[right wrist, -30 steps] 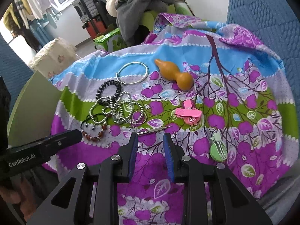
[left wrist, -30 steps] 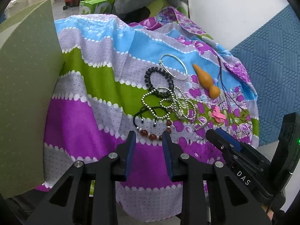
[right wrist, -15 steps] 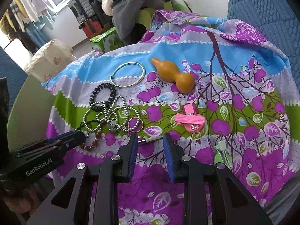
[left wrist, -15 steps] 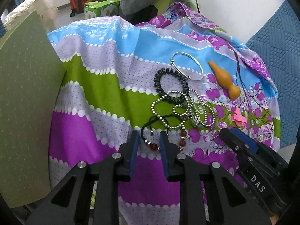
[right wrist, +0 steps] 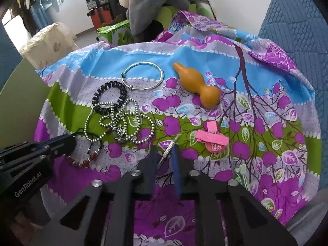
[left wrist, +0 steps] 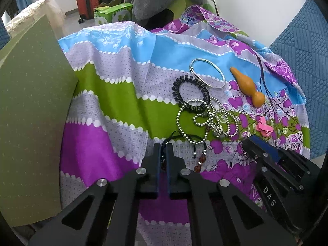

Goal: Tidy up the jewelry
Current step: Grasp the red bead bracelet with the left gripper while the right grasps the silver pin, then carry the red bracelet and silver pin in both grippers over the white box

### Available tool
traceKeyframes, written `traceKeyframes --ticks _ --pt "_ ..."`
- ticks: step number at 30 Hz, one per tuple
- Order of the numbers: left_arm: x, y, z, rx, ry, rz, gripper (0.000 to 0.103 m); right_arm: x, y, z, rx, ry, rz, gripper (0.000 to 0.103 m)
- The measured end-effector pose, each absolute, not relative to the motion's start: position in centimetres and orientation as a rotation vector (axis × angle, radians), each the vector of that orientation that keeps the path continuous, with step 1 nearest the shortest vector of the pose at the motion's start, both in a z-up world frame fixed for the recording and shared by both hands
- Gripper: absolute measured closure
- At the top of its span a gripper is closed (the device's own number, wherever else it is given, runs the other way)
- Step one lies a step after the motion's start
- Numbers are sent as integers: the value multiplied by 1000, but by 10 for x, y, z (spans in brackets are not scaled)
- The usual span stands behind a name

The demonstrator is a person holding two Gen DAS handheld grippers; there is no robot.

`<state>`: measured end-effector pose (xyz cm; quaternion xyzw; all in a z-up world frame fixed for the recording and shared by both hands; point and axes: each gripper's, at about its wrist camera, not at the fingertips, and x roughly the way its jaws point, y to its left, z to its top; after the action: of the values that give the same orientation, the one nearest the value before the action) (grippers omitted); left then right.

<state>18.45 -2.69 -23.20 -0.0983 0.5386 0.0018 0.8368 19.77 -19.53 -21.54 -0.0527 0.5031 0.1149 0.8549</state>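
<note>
Right, both tools are clenched on thin things, so I treat this as a delicate pair of holds. The left tool (left wrist: 163, 155) has its jaws drawn almost together on the black cord end of the red-bead bracelet (left wrist: 199, 163), which lies at the near edge of the jewelry pile on the patterned cloth (left wrist: 123, 94); the beads trail off to the right of the pads. I judge this piece light and limp: it will sag and swing once off the cloth, and the beads are round and slick, so the cord or knot is the better place to pinch. The cord's far loop lies against the silver bead chain (left wrist: 207, 119), which is itself looped over the black coil hair tie (left wrist: 190, 94), so a snag there could drag the tangle along. The right tool (right wrist: 165, 157) is closed with the thin silver pin (right wrist: 171, 145) running into the gap between its pads; that view is blurred at the fingers, so I cannot say how squarely it is caught. I expect the pin to be stiff, light and slippery, liable to pivot or slide out, so a hold near its middle should serve best. The silver bangle (left wrist: 207, 75), orange gourd (left wrist: 248, 88) and pink hair clip (right wrist: 212, 139) lie apart, untouched.
</note>
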Motion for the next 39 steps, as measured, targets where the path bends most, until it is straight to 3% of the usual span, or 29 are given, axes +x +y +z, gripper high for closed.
traceKeyframes --ticks 21,39 --pt "151 -19 -185 -271 1071 -94 100 170 -207 -176 -16 1058 314 99" --pt "128 9 -96 -273 942 -125 100 140 -177 -83 8 942 415 99"
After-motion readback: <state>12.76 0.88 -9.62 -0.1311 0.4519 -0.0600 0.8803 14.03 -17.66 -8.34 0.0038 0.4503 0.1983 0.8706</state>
